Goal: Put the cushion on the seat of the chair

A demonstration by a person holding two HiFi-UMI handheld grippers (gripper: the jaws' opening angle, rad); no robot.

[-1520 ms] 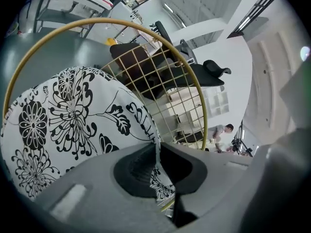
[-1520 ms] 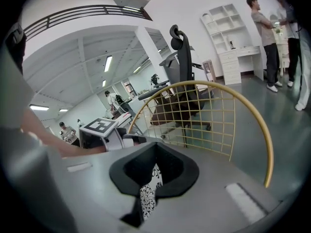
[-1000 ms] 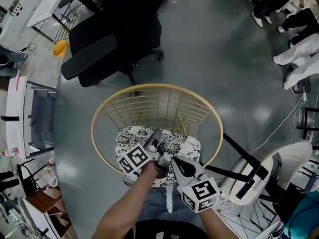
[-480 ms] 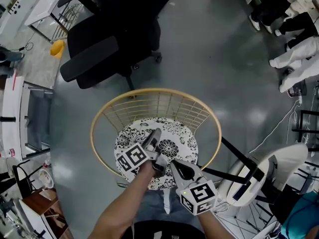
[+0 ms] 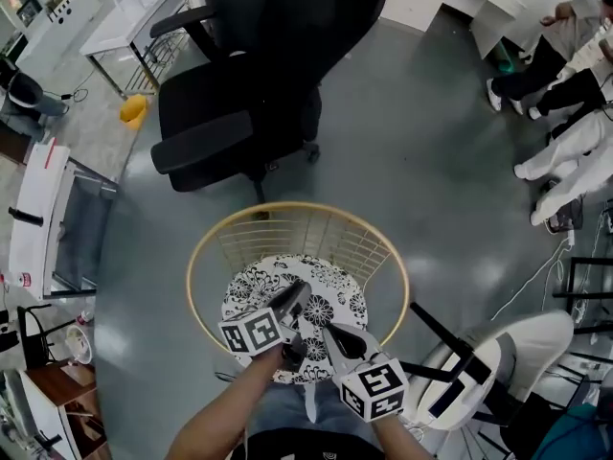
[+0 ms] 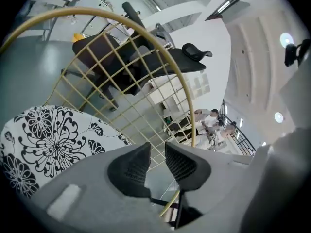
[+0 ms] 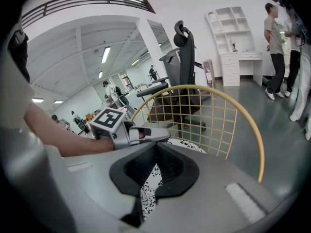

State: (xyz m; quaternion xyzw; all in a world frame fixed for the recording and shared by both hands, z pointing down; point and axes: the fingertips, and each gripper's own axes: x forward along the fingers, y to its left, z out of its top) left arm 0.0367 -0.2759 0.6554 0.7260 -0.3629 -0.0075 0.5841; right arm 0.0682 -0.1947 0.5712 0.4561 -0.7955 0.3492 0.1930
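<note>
Cushion [image 5: 330, 290] is seen lying flat on the seat of the chair [image 5: 297, 204], inside the rim, so the placing is judged all but done, with only the let-go and retreat left. The left hand-held gripper [image 6: 157, 152] is spread, with nothing between its jaws; they have just been opened wide and then drawn in a little. The right hand-held gripper [image 7: 155, 147] is pressed together at the tips, and no fabric is seen caught there. For a clean finish, both are best lifted straight up, so that the near edge is not snagged or dragged off centre. The cushion's round outline and its centring on the seat are shown only in the head view. The gap between the left jaws is settled only in the left gripper view. In the right gripper view alone, the left hand-held gripper is seen from the side, above the cushion.
</note>
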